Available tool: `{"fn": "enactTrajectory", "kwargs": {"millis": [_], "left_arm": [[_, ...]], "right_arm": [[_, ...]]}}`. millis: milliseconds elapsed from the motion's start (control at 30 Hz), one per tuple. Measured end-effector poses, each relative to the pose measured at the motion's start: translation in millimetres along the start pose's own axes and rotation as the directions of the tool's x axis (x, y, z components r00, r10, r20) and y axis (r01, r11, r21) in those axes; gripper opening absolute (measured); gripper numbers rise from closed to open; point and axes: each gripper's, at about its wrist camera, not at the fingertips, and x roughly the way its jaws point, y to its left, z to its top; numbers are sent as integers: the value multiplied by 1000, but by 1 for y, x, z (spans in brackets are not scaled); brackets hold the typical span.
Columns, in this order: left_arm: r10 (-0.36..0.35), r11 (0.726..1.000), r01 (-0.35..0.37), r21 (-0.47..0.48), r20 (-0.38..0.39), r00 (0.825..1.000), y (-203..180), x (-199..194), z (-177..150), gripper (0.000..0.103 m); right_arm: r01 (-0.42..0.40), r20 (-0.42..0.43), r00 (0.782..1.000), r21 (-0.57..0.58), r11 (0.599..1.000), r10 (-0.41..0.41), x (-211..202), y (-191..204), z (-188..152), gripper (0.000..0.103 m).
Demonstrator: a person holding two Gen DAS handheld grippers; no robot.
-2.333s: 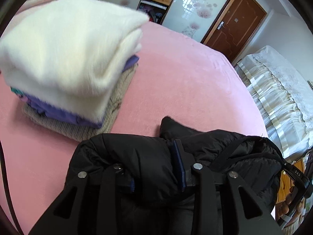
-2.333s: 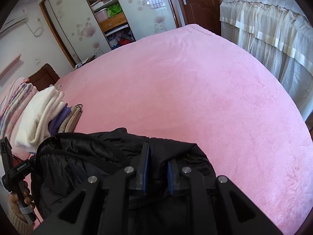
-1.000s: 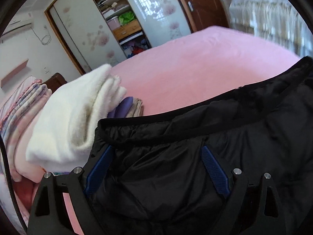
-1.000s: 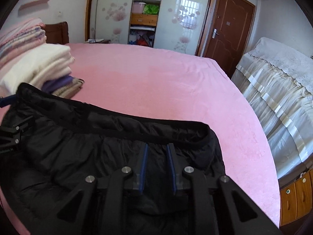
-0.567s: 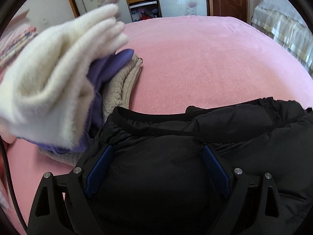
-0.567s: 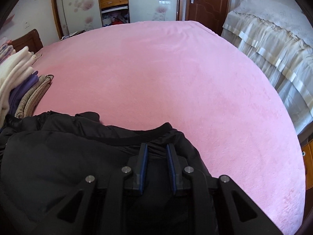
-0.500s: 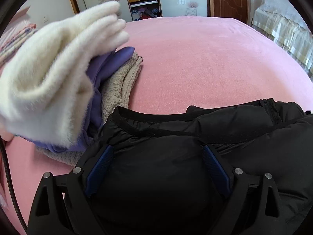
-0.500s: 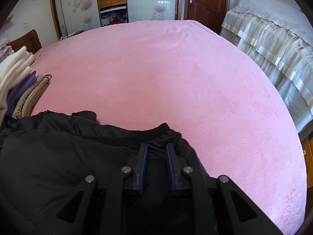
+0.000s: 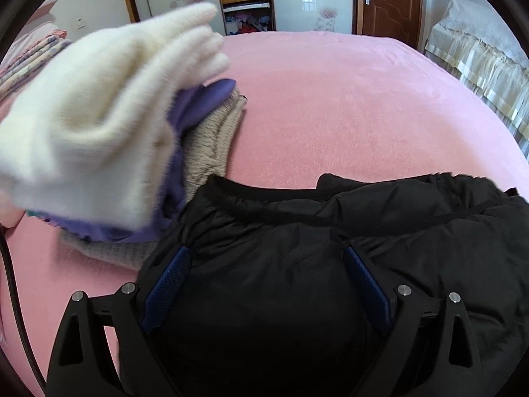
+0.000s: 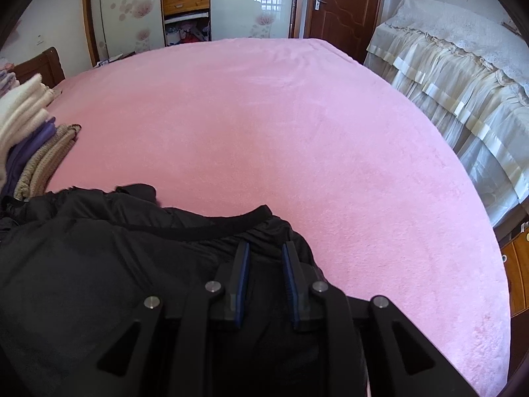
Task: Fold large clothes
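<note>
The left gripper (image 9: 266,258) is spread wide, its blue-padded fingers (image 9: 168,276) splayed toward 11 and 1 o'clock (black fabric lies between them). The right gripper (image 10: 264,254) is nearly closed, its fingers pointing to 12 o'clock and pinching the black puffer jacket (image 10: 99,264).

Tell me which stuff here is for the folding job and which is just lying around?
For the job:
- puffy black padded jacket
- left hand-held gripper, open over it
- right hand-held gripper, shut on its hem

Just lying about:
- fluffy cream folded sweater
- purple folded garment
- beige knitted garment
- pink fleece bedspread
</note>
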Motion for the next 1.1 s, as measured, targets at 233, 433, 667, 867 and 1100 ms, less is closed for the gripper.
{"fn": "enactTrajectory", "kwargs": {"millis": [233, 433, 667, 867, 1100], "left_arm": [[-10, 1000, 10, -11, 60, 998, 14, -83, -17, 94], [-137, 975, 139, -176, 21, 990, 50, -144, -97, 94], [-418, 790, 377, -483, 26, 908, 74, -142, -203, 94], [-504, 666, 478, -572, 128, 854, 78, -111, -230, 94], [-568, 483, 555, -677, 240, 787, 90, -63, -241, 94]], "right_arm": [[-88, 121, 989, -10, 996, 89, -87, 17, 5, 22], [-193, 168, 964, -85, 978, 205, -149, 63, -12, 22], [-257, 154, 947, -159, 953, 281, -162, 120, -43, 22], [-255, 159, 945, -191, 948, 286, -147, 145, -67, 22], [-250, 141, 950, -189, 950, 278, -120, 148, -78, 22]]}}
